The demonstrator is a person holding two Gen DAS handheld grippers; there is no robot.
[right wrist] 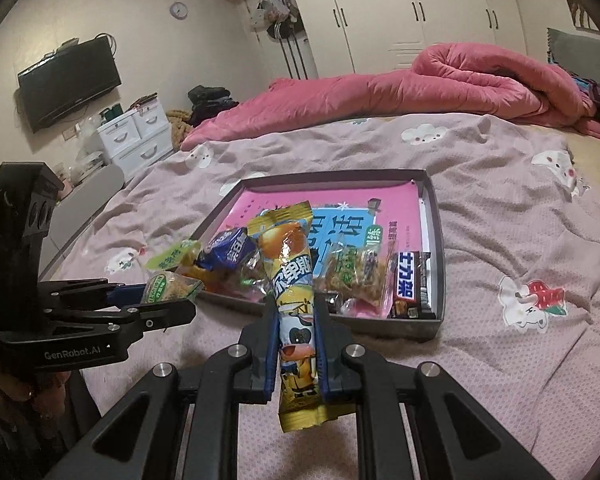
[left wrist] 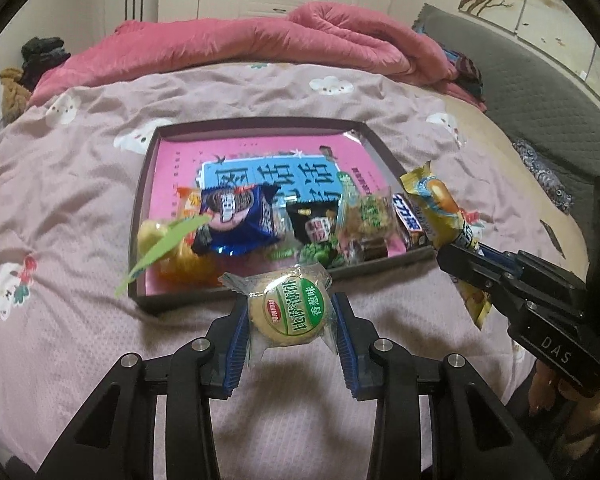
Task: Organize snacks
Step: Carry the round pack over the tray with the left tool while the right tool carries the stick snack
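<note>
Two tongs, each gripping one snack above the bedspread. Left tongs pinch a round wrapped cracker by its sides. Right tongs are pressed together on a long yellow packet, which stands upright between the pads. Just beyond both tips lies the tray, with more snacks piled along its near edge.

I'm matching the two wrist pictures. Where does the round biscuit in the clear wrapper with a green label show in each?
Left wrist view: round biscuit in the clear wrapper sits low at centre, clamped in the left gripper.
Right wrist view: the same biscuit shows at left, in the gripper coming in from the left edge.
Shared landmark: dark rectangular tray on the bed.
</note>
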